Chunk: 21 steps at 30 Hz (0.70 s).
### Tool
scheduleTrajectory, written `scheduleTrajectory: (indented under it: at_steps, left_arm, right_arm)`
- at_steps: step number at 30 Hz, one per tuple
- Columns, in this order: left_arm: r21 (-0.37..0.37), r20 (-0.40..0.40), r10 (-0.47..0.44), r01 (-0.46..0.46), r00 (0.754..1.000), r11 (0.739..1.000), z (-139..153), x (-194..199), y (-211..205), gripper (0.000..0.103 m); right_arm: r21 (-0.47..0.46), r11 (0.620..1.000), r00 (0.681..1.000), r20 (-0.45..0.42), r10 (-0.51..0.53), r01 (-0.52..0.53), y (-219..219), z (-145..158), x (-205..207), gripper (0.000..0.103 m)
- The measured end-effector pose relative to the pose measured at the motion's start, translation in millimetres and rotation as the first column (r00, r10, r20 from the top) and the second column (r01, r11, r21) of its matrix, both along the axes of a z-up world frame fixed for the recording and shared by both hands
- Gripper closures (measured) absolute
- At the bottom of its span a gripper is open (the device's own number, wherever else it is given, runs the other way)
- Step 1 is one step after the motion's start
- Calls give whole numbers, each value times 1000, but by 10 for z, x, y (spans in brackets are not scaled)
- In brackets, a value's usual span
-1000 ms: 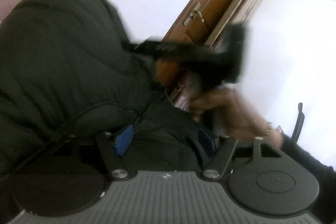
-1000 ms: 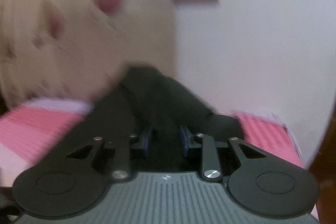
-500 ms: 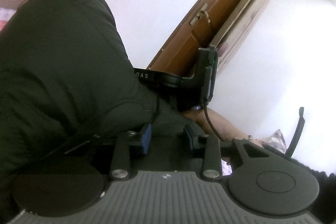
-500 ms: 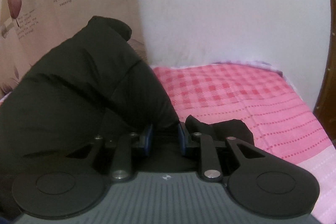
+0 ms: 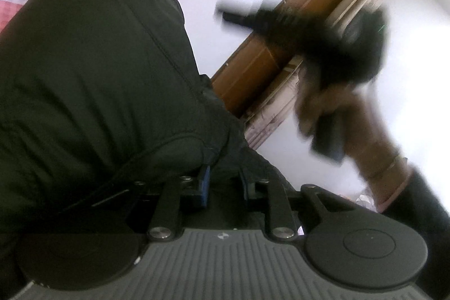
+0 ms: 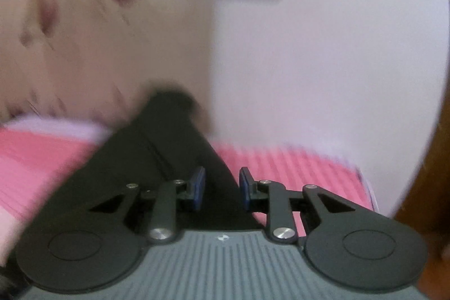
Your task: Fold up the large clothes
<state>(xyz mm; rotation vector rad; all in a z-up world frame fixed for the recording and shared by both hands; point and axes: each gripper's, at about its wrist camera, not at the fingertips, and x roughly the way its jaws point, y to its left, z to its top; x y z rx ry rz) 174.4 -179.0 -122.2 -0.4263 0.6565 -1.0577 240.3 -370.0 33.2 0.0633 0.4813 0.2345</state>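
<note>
dark jacket [image 5: 92,69] bulks up left of and beyond the left gripper [image 5: 223,184], jaws closing on a fold of it. right gripper [image 6: 222,187], narrowly parted, clamps another taut stretch [image 6: 174,142] running away to the far left over the pink bed [image 6: 42,159]. right hand [image 5: 323,106] blurred, off to the right. no containers visible.

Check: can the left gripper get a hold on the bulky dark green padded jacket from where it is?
Probably yes. The left gripper is closing with a fold of the dark green padded jacket already between its blue pads, and nothing blocks it. The grip's firmness is unclear.
</note>
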Motion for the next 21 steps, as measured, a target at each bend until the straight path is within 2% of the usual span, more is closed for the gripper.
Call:
scheduleTrajectory:
  at_steps: [1, 3, 6, 8, 13, 21]
  left_arm:
    - [-1, 0, 0, 0, 1000, 1000, 3, 1, -1, 76]
    - [-2, 1, 0, 0, 1000, 1000, 4, 2, -4, 76]
    - [-3, 6, 2, -2, 1000, 1000, -18, -4, 28, 76]
    - [-13, 11, 3, -3, 1000, 1000, -30, -10, 61, 76]
    - [-18, 20, -5, 6, 1000, 1000, -69, -22, 104, 76]
    - [-13, 24, -7, 7, 1000, 1000, -67, -41, 149, 76]
  right_arm:
    - [9, 999, 999, 27, 36, -36, 95, 125, 3, 78]
    - [9, 992, 992, 21, 124, -124, 366, 249, 115, 78]
    - [-63, 975, 977, -43, 208, -211, 772, 87, 404, 79]
    - [-71, 974, 972, -107, 207, -215, 878, -147, 613, 80]
    - [7, 982, 962, -200, 187, -190, 796, -578, 845, 80]
    - [-11, 987, 961, -232, 151, -158, 903, -800, 896, 80]
